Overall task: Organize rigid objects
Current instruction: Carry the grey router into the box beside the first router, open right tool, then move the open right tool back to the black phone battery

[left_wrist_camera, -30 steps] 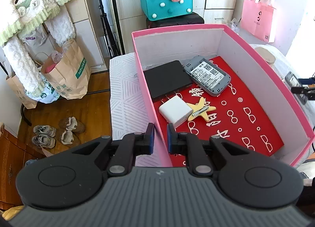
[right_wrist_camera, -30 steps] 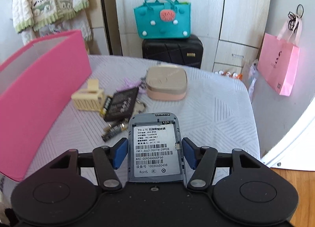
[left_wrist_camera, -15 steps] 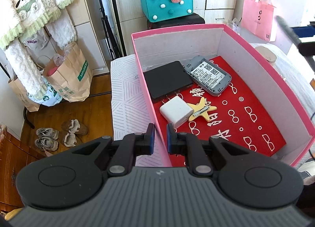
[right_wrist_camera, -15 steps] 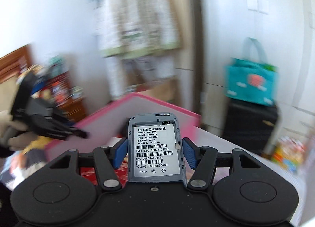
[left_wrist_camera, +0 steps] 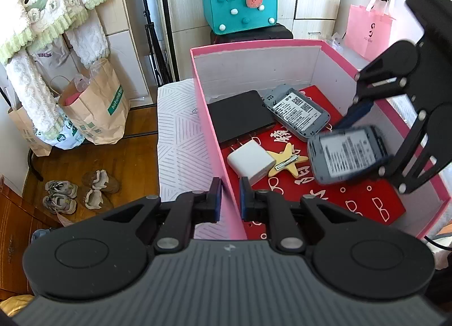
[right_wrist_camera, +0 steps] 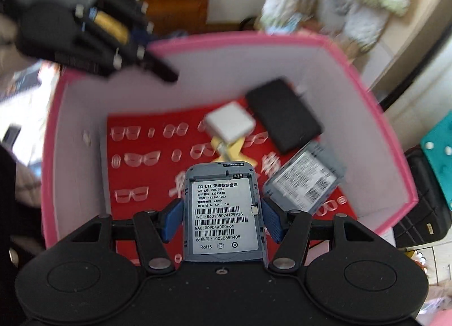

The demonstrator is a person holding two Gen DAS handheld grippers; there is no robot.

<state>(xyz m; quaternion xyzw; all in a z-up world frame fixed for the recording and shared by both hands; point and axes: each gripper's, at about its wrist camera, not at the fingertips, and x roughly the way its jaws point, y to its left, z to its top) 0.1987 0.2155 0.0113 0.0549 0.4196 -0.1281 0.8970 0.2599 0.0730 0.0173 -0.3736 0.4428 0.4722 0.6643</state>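
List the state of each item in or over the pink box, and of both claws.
Pink box: open-topped, wall clamped.
Left claw: shut on the box wall.
Right claw: gripping the grey router.
Held grey router: above the box, label up.
Second grey router: lying inside.
White charger: lying inside.

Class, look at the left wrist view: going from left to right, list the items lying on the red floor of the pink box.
Black box → white charger → yellow star clip → grey router.

Grey router (right_wrist_camera: 224, 213) label — "TD-LTE", "RoHS"
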